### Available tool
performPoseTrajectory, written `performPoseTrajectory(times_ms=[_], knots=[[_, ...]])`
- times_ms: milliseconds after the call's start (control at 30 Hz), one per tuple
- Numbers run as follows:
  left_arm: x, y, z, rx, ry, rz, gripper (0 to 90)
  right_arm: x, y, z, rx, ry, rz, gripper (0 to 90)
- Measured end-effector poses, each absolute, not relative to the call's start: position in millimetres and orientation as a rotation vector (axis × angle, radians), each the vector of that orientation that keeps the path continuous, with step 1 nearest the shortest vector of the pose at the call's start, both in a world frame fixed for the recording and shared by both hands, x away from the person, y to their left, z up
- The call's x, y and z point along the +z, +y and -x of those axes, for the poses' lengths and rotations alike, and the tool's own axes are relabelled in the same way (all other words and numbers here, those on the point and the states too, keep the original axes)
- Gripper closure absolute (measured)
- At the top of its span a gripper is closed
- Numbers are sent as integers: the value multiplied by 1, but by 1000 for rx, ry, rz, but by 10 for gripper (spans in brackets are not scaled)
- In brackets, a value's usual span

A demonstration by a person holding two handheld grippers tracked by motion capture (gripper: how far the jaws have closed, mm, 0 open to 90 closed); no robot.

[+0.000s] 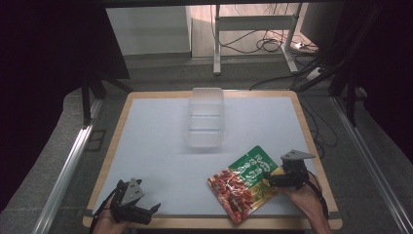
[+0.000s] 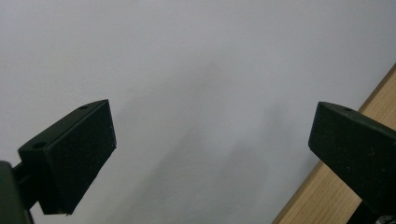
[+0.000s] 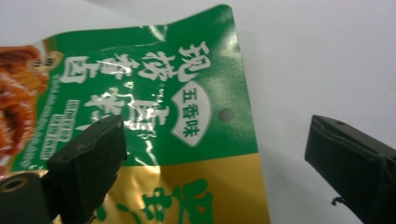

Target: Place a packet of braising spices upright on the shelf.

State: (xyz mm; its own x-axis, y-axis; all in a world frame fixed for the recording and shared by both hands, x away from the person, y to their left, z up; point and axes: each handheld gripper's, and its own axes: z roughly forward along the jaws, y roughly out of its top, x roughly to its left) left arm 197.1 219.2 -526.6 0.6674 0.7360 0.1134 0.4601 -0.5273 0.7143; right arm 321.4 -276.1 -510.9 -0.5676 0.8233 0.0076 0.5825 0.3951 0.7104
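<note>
Right gripper (image 1: pixel 271 179) is sitting at the near right of the table (image 1: pixel 146 146), jaws spread wide over the snack packet (image 1: pixel 246 183). In the right gripper view, one jaw is lying over the packet's (image 3: pixel 154 93) green printed face while the other is standing off its edge over bare table surface; pads are not pressing on it. The packet is lying flat near the near right edge, green-and-gold end toward the gripper, red end pointing near-left. Left gripper (image 1: pixel 146 210) is resting at the near left corner, jaws gaping with nothing between them, bare white table (image 2: pixel 187 70) beyond. A clear plastic container (image 1: pixel 207 117) is standing farther back at the table's centre, well apart from the packet.
</note>
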Motion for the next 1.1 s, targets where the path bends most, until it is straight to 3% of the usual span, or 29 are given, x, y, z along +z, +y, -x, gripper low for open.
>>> performPoseTrajectory(times_ms=[700, 1100], knots=[[-527, 218, -197, 540, 915, -2224, 9, -504, -260, -338, 945, 2402, -1126, 478], [-527, 217, -197, 550, 910, -2235, 10, -503, -254, -335, 958, 2493, -1109, 578]])
